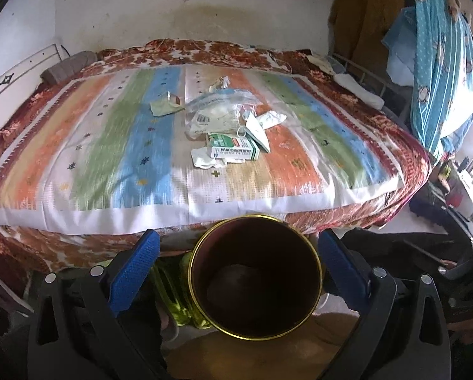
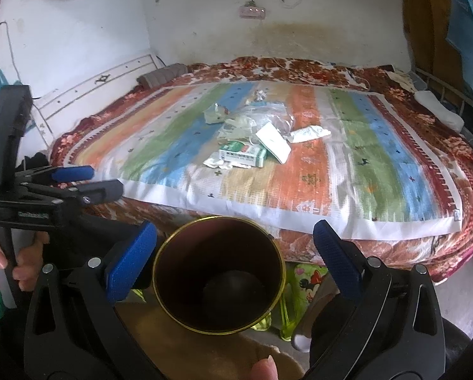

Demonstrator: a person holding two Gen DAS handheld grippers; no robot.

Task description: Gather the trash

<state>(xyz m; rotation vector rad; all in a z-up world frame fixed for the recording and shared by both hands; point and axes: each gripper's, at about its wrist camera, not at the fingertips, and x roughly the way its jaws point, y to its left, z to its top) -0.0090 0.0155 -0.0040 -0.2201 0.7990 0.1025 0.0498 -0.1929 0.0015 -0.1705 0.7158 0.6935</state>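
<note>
Both the left hand-held gripper (image 1: 239, 253) and right hand-held gripper (image 2: 234, 243) gape wide, empty, over the gold-rimmed bin (image 1: 255, 280); the trash pile (image 1: 228, 126) lies far ahead, mid-bed (image 1: 78, 158), roughly equidistant.

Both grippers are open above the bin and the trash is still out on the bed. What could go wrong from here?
1. The trash pile sits mid-bed, well beyond the bin; light pieces like the crumpled tissue may drop on the carry back.
2. The clear plastic bag overlaps other scraps, so a pinch may drag them along.
3. The soft striped blanket could get caught in the jaws.
</note>
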